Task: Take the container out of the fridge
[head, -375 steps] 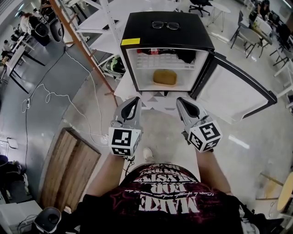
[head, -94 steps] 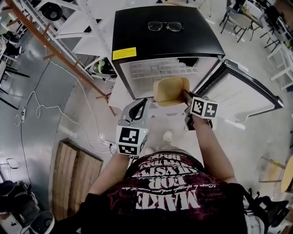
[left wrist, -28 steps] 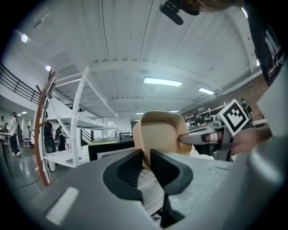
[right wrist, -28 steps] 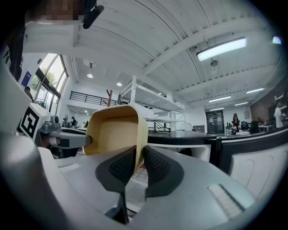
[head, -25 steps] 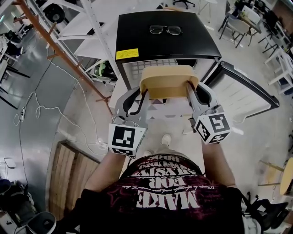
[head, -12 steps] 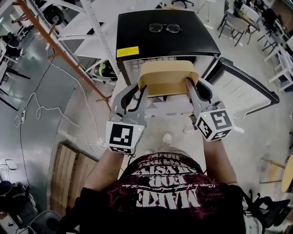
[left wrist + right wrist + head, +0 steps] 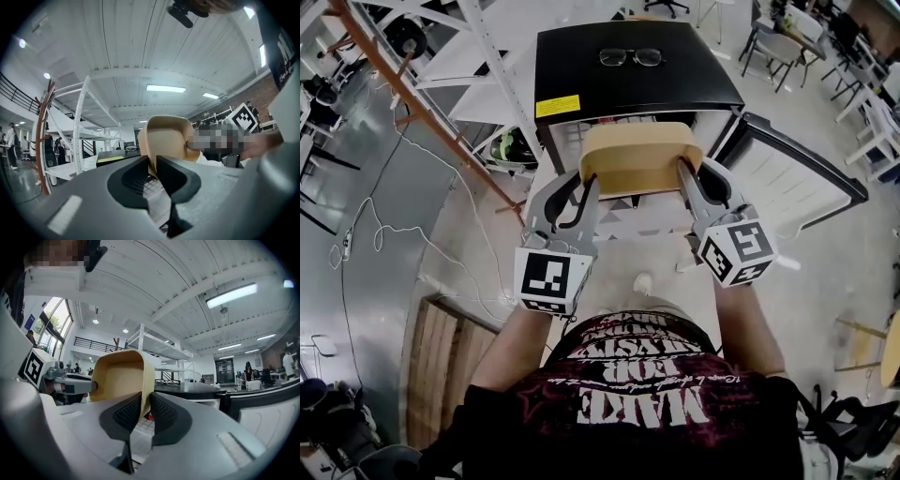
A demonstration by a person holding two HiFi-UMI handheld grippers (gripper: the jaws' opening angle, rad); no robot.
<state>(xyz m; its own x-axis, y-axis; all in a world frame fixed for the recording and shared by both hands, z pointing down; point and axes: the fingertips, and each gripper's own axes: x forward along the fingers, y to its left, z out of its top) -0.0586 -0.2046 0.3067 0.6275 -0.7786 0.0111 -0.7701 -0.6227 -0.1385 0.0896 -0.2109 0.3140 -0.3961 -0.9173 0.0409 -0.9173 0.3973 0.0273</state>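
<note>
A tan rectangular container hangs in the air in front of the open black mini fridge, outside it. My left gripper is shut on the container's left rim. My right gripper is shut on its right rim. In the left gripper view the container wall runs down between the dark pads. The right gripper view shows the container wall clamped between its pads, with the left gripper's body on the far side.
A pair of glasses lies on the fridge top. The fridge door stands open to the right. White shelving and an orange-brown beam stand to the left. A wooden pallet lies on the floor at lower left.
Between a second ago and now the container has stayed between both grippers with little movement. Earlier, only the right gripper carried it out of the fridge and the left one joined.
</note>
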